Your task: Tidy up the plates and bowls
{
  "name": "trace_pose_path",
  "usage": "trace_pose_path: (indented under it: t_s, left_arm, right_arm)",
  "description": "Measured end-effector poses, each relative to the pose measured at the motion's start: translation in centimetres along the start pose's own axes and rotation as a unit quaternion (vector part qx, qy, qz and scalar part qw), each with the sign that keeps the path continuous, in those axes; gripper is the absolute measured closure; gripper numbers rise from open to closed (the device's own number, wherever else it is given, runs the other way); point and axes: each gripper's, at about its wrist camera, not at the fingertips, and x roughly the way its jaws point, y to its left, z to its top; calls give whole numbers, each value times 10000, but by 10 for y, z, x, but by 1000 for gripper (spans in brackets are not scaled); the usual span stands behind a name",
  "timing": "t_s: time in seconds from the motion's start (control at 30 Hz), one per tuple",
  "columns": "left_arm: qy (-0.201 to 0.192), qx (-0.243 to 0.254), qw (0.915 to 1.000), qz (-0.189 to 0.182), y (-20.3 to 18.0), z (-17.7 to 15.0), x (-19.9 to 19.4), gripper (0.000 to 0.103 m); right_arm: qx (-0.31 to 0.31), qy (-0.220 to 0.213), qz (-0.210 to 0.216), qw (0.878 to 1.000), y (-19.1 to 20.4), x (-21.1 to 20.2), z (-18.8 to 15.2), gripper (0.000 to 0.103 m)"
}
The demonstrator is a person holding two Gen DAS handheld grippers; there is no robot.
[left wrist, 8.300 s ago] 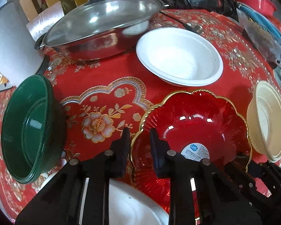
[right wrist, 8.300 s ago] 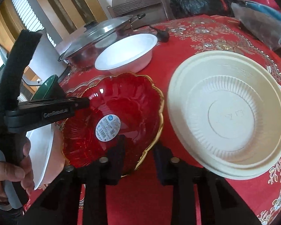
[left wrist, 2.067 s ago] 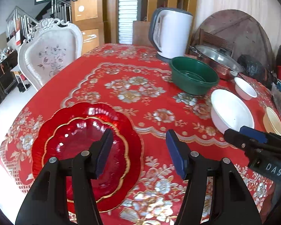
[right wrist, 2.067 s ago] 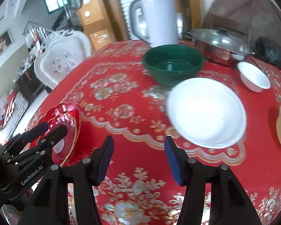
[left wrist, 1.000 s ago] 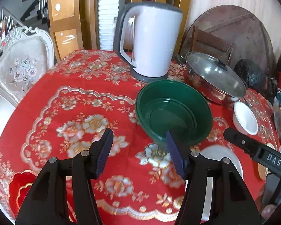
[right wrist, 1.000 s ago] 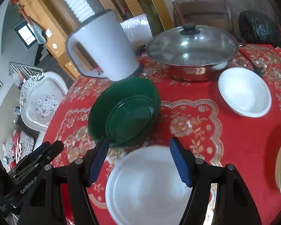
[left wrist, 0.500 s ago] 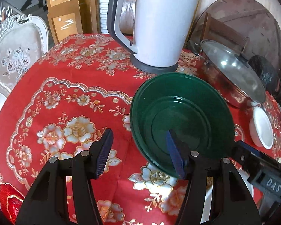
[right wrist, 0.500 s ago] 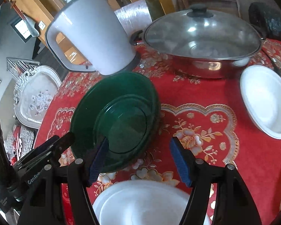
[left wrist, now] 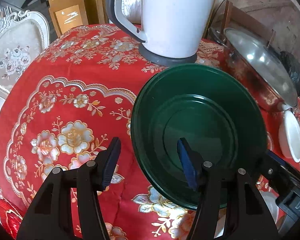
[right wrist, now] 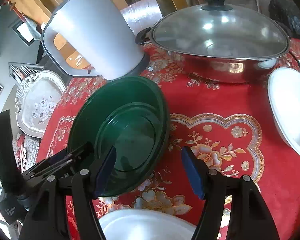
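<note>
Now that both hands have dropped closer, the green bowl sits straddled by the left gripper and right gripper, both unclenched, ready for lifting.

Fig.: items I see apart from the work. White kettle on dark base, back of red floral tablecloth. Steel wok w/ glass lid just beside kettle, black knob on top. Ornate white chair past table edge. Wooden cabinet doors in bkgd.
</note>
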Motion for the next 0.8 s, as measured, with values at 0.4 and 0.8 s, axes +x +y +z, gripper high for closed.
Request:
trace_pose_path:
  t_s: [0.4,0.8]
  left_arm:
    - [17,134,9995,-286,-4,-1,11,45]
    - [-103,263,9994,-219,-1,-9,2,79]
  right_arm:
    - [-106,-57,124,9999,0,12,3,75]
    - [-40,-233,60,9997,-4,-2,0,78]
